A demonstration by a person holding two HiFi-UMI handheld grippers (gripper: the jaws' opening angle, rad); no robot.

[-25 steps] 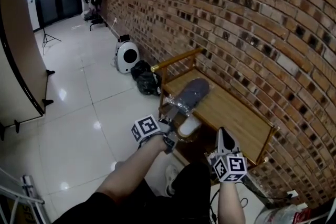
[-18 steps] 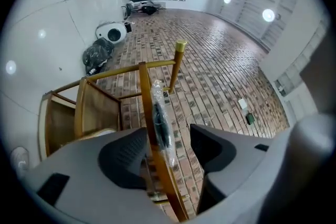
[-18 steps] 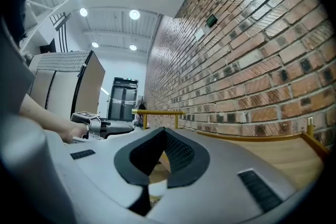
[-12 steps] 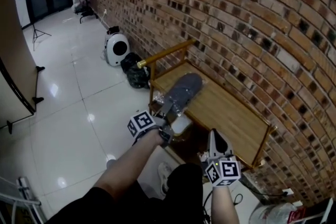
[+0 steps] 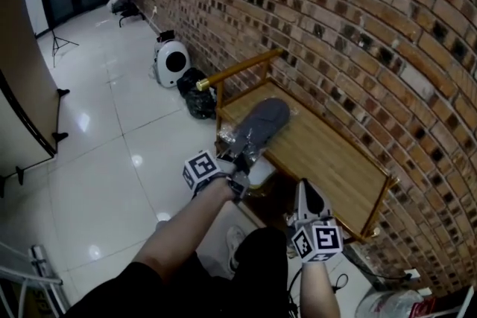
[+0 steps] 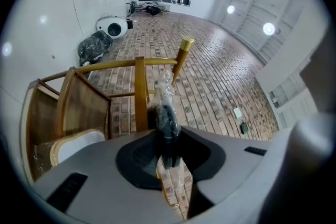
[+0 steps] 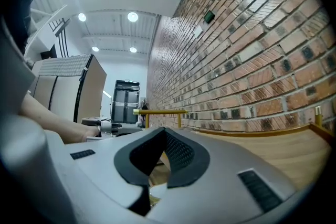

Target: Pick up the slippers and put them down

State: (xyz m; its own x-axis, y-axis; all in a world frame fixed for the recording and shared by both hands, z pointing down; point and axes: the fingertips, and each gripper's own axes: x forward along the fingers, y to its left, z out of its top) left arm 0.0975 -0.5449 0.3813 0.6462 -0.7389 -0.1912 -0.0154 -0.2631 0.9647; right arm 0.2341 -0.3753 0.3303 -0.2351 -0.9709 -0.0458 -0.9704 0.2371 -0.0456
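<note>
A dark grey slipper (image 5: 262, 123) in clear plastic wrap lies on top of the wooden rack (image 5: 335, 160) by the brick wall. My left gripper (image 5: 242, 160) is at its near end. In the left gripper view the wrapped slipper (image 6: 166, 113) stands edge-on between the jaws of the left gripper (image 6: 168, 139), which are closing and pressing on it. A pale slipper (image 5: 261, 173) with a tan rim sits on the shelf below, also seen as the pale slipper (image 6: 79, 145). My right gripper (image 5: 307, 194) hovers near the rack's front edge; the right gripper (image 7: 164, 128) is shut with nothing in it.
The brick wall (image 5: 358, 33) runs behind the rack. A white round appliance (image 5: 173, 62) and black bags (image 5: 200, 102) sit on the tiled floor to the rack's left. A white shoe (image 5: 235, 240) lies by my legs. A tall board (image 5: 22, 78) stands far left.
My left gripper has edged in to the slipper's near end and its jaws have closed on it. The right gripper has stayed where it was.
</note>
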